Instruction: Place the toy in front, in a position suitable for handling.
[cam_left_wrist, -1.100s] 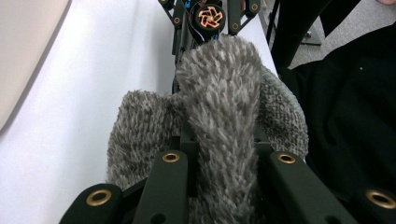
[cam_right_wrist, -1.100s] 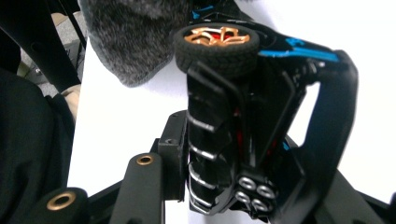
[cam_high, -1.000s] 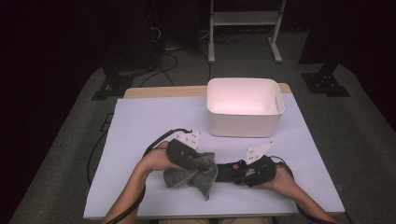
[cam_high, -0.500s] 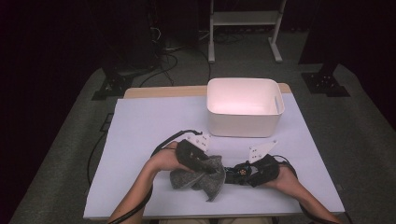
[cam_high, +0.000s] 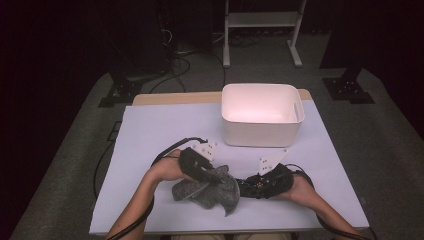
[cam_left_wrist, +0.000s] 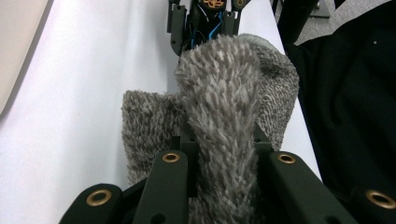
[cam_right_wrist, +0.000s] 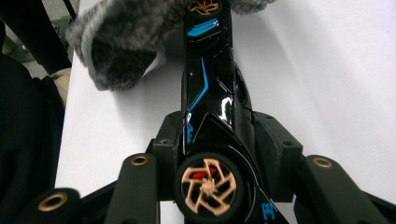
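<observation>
A white sheet covers the table (cam_high: 150, 150), a white bin (cam_high: 261, 120) at its far side; near the front edge the left gripper (cam_left_wrist: 219, 154) is clamped on a grey fuzzy cloth (cam_left_wrist: 224, 102) (bunched between its jaws); the right gripper (cam_right_wrist: 210, 149), jaws just closing, grips a black toy car (cam_right_wrist: 210, 93) whose nose touches the cloth.

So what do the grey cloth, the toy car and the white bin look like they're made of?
Cloth: soft, fuzzy, long-pile fabric, probably chenille or microfibre; loose fibres stand out. Toy car: glossy black body, likely plastic, with sharp reflections, blue stripes and copper-coloured wheels. Bin: smooth matte white, probably moulded plastic with rounded corners.
</observation>
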